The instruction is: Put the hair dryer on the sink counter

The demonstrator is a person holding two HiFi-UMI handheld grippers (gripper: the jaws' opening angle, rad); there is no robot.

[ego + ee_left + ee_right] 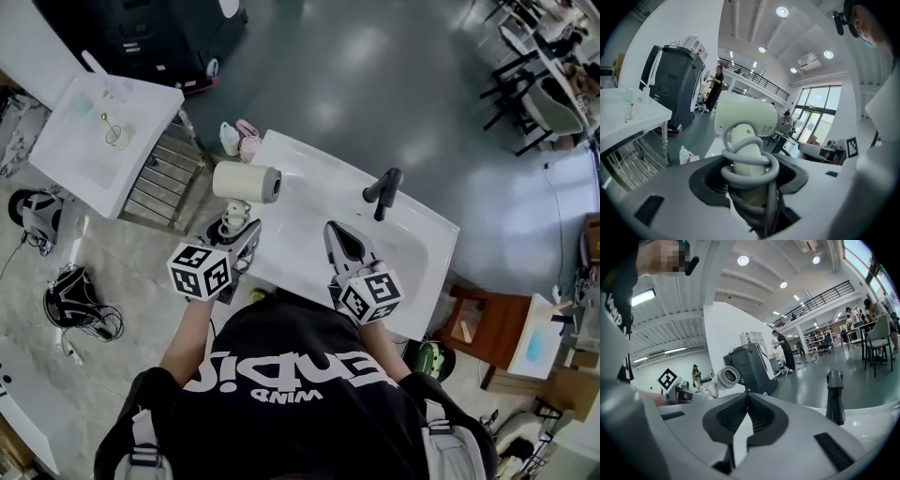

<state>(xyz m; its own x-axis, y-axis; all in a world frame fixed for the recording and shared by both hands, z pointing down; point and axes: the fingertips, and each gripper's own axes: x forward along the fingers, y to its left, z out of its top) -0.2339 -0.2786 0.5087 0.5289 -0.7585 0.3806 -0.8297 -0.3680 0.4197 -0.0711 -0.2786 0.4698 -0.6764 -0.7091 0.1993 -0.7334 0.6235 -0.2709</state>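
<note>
Grip: left gripper (751, 174) jaws clenched round cord-wrapped handle of cream plastic hair dryer (745, 117), barrel above jaws; right gripper (747, 397) jaws pressed together, empty. Lower onto white sink counter (281, 155) ahead of jaws (slowly; looks top-heavy), release once resting.

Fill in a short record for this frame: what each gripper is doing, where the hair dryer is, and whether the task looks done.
left gripper: shut on the handle of the hair dryer, cord wound round that handle
right gripper: shut, nothing between its jaws
hair dryer position: over the left end of the sink counter; contact with it cannot be told
faucet: black, at the counter's far side, apart from both grippers
task status: not done, dryer not yet released
</note>
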